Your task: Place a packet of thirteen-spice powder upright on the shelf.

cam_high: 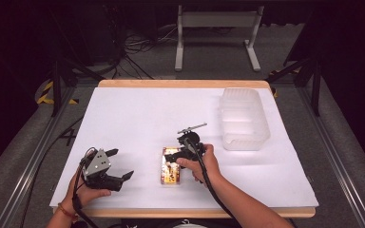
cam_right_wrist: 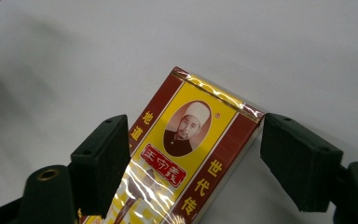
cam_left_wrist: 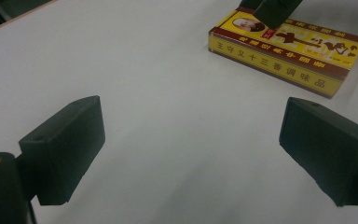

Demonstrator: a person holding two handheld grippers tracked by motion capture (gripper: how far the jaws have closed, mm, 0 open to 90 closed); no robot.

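While my right gripper [cam_right_wrist: 182, 163] straddles the yellow box [cam_right_wrist: 186, 154] lying flat mid-table, jaws open with a gap on one side, I'm lining up the grasp. Next I must close squarely on its long sides; my left gripper [cam_left_wrist: 191, 154] waits open and empty.

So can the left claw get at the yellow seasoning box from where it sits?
Probably not cleanly: the left claw has bare table ahead of it, but the right claw already straddles the yellow seasoning box, its jaws open on either side.

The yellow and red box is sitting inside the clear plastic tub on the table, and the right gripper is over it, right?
Not quite. The yellow and red box lies on the white table, apart from the clear plastic tub, as the high view shows. The right gripper is over it.
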